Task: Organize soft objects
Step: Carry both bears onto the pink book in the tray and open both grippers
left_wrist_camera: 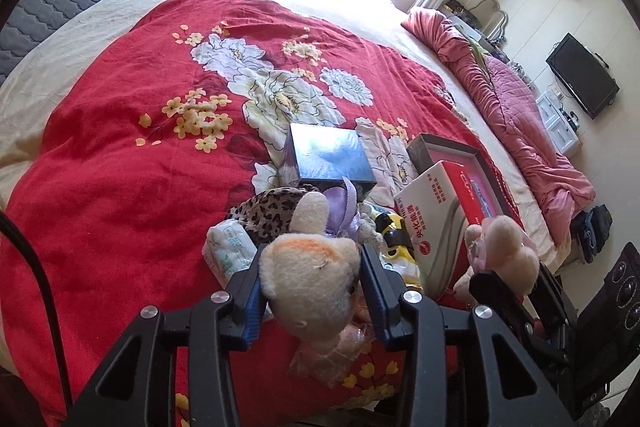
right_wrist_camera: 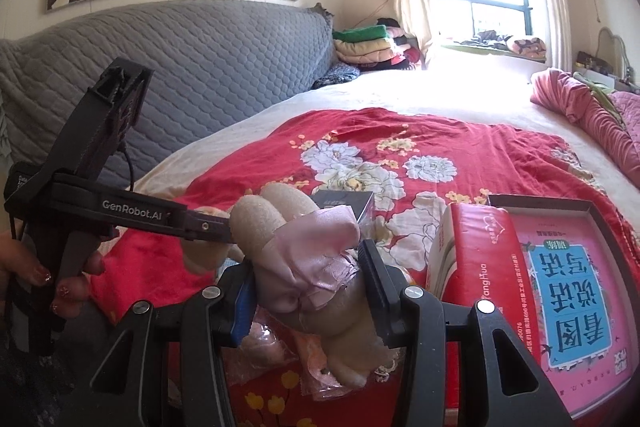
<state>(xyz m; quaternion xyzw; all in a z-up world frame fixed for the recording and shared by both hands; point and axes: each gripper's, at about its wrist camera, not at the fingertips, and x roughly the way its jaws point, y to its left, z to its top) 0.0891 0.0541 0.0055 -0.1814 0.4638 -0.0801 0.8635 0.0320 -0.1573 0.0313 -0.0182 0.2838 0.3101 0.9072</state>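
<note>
My left gripper (left_wrist_camera: 312, 279) is shut on the head of a cream plush cat (left_wrist_camera: 310, 277) with an orange patch, held above the red floral quilt (left_wrist_camera: 120, 167). My right gripper (right_wrist_camera: 308, 283) is shut on a cream plush toy (right_wrist_camera: 312, 267) in a pink satin dress; it also shows in the left wrist view (left_wrist_camera: 506, 247). The left gripper appears in the right wrist view (right_wrist_camera: 216, 227), close to the left of my toy. A leopard-print soft item (left_wrist_camera: 272, 211) and a lilac bow (left_wrist_camera: 342, 207) lie just beyond the cat.
A dark blue box (left_wrist_camera: 328, 157), a white tissue pack (left_wrist_camera: 230, 251), a yellow and black toy (left_wrist_camera: 394, 239), a red and white carton (left_wrist_camera: 436, 219) and an open box with a pink book (right_wrist_camera: 568, 287) crowd the quilt. A pink blanket (left_wrist_camera: 500, 99) lies at the bed's right edge.
</note>
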